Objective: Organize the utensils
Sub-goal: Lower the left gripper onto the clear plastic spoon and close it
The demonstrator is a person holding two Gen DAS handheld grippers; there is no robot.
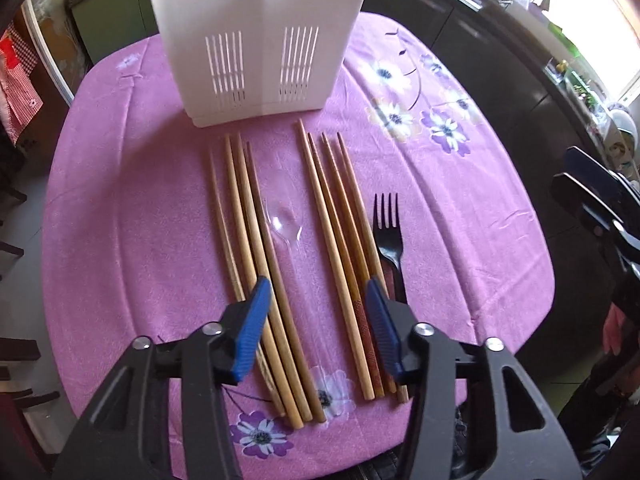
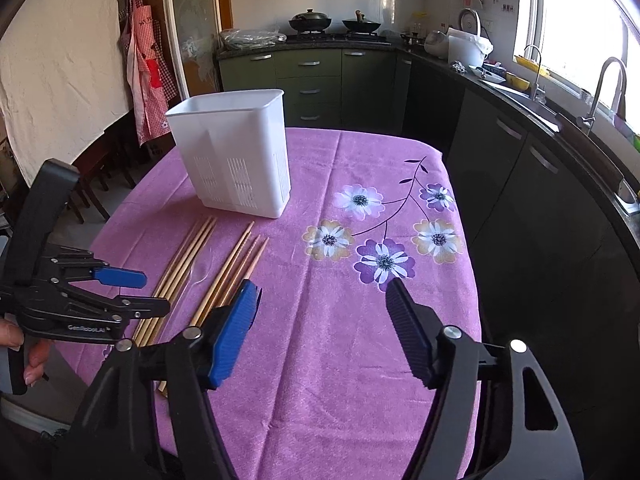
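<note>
Utensils on pink floral tablecloth (kitchen behind)

We count eight wooden chopsticks on the worktop, four and four. One clear spoon, one black fork, one white caddy.

Kitchen: purple floral tablecloth on the table, dark green cabinets far, two woks on the stove, sink faucet right under a bright window, checked apron hanging left.
</note>
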